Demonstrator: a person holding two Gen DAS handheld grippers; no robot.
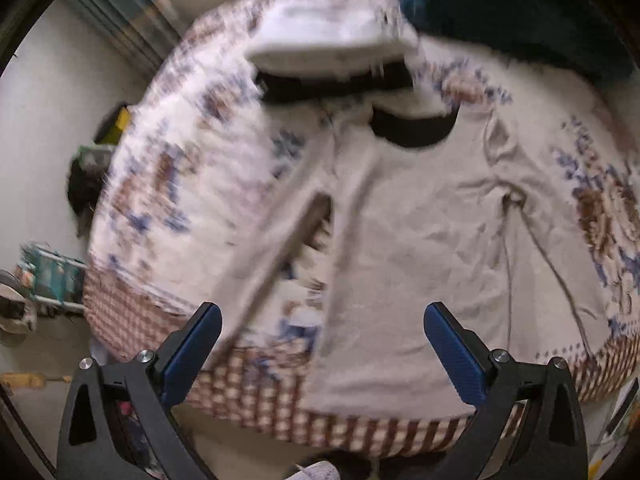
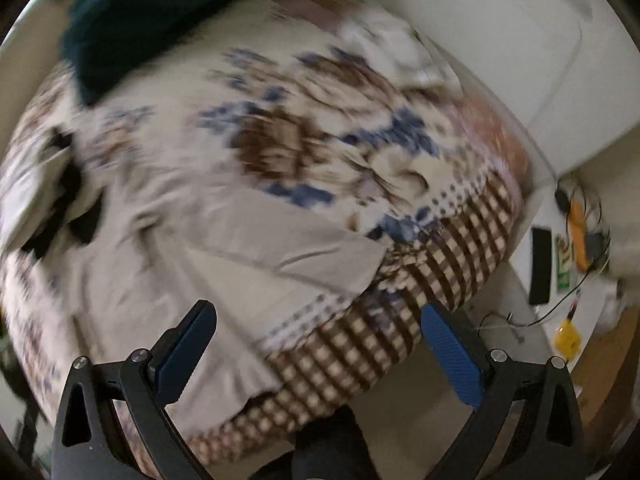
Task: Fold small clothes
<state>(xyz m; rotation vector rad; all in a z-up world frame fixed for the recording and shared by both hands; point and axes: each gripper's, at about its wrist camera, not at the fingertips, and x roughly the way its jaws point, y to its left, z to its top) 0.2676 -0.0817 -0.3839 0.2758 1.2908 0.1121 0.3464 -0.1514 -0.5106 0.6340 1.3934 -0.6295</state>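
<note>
A beige long-sleeved top (image 1: 412, 220) with a black collar (image 1: 412, 130) lies spread flat on a bed, its hem toward me. One sleeve (image 1: 276, 248) angles out at the left. My left gripper (image 1: 322, 316) hovers open above the hem, with nothing between its blue pads. In the right wrist view the same top (image 2: 168, 248) fills the left side, its other sleeve (image 2: 304, 252) reaching toward the bed's edge. My right gripper (image 2: 318, 316) is open above that sleeve's end and the bedspread border, holding nothing.
The bed carries a floral bedspread (image 1: 172, 184) with a brown checked border (image 2: 400, 332). A folded white and black stack (image 1: 332, 48) and a dark teal blanket (image 1: 512, 12) lie at the far side. A side table (image 2: 560, 280) holds cables and small items at the right.
</note>
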